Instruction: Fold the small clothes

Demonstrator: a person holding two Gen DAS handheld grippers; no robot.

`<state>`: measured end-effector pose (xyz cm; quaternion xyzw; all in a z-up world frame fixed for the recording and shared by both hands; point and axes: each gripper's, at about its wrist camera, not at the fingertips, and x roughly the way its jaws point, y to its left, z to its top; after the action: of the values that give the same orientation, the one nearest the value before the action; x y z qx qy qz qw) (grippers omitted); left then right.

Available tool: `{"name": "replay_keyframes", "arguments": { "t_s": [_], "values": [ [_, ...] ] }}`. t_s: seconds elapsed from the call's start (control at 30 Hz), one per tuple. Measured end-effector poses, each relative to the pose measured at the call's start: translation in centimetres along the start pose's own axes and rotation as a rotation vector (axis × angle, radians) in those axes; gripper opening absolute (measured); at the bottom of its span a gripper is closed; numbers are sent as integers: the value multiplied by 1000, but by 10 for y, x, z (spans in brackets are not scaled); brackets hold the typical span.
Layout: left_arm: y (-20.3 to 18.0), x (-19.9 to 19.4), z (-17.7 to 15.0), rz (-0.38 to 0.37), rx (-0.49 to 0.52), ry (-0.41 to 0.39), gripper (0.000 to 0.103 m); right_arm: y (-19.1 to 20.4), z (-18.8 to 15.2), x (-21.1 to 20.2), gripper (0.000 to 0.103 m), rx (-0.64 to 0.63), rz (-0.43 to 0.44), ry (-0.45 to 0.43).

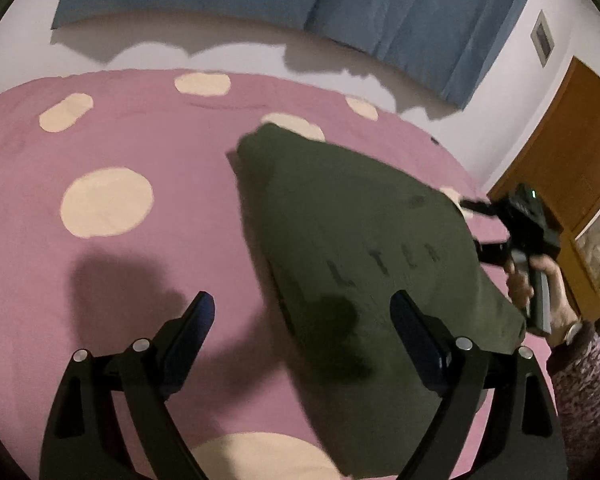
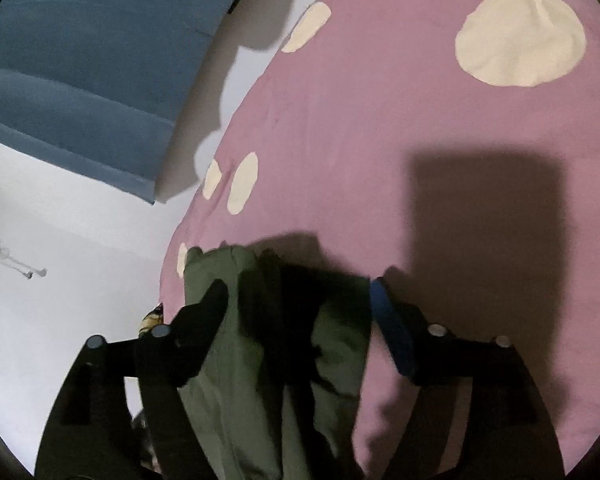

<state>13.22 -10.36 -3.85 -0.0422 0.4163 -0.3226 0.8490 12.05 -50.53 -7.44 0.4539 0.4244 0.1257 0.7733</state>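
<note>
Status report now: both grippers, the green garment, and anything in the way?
Left gripper open, empty. Right gripper open, green garment between jaws, not pinched. Garment folded on pink bedspread. Nothing blocking.

Right gripper [image 2: 298, 292] low in frame, jaws spread wide, pads apart from the cloth. Dark green garment [image 2: 236, 360] bunched between the black fingers [image 2: 204, 320], draped toward the bottom edge, its far edge on the pink bedspread [image 2: 360, 140]. Blue pad [image 2: 392, 328] on the right finger. Cream dots [image 2: 520, 38] scattered over the spread. Large square shadow [image 2: 484, 216] beyond the right finger. Blue curtain [image 2: 80, 60] upper left, white wall [image 2: 60, 248] below it.
</note>
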Motion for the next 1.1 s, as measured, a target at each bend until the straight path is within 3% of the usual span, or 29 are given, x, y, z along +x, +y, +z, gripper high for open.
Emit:
{"name": "replay_keyframes", "arguments": {
  "t_s": [0.17, 0.4, 0.57, 0.73, 0.77, 0.83, 0.9, 0.97, 1.1],
  "values": [
    [29, 28, 10, -108, -103, 80, 88, -13, -3, 8, 79, 4, 45, 67],
    [30, 66, 36, -143, -85, 100, 88, 8, 3, 32, 91, -86, 25, 131],
    [32, 91, 53, -185, -92, 134, 88, 10, 11, 39, 94, -109, 17, 144],
    [45, 113, 61, -243, -164, 181, 89, 17, 15, 51, 93, -141, 1, 159],
    [47, 116, 61, -250, -180, 191, 89, 20, 14, 52, 89, -146, -5, 159],
    [49, 120, 64, -245, -186, 188, 88, 21, 12, 53, 68, -168, -30, 156],
    [42, 120, 67, -202, -146, 174, 76, 20, 9, 61, 42, -138, -10, 174],
    [34, 123, 70, -180, -111, 182, 66, 16, 6, 66, 35, -112, 25, 201],
    [33, 128, 76, -144, -95, 198, 60, 13, 1, 62, 29, -102, 50, 187]
  ]
}}
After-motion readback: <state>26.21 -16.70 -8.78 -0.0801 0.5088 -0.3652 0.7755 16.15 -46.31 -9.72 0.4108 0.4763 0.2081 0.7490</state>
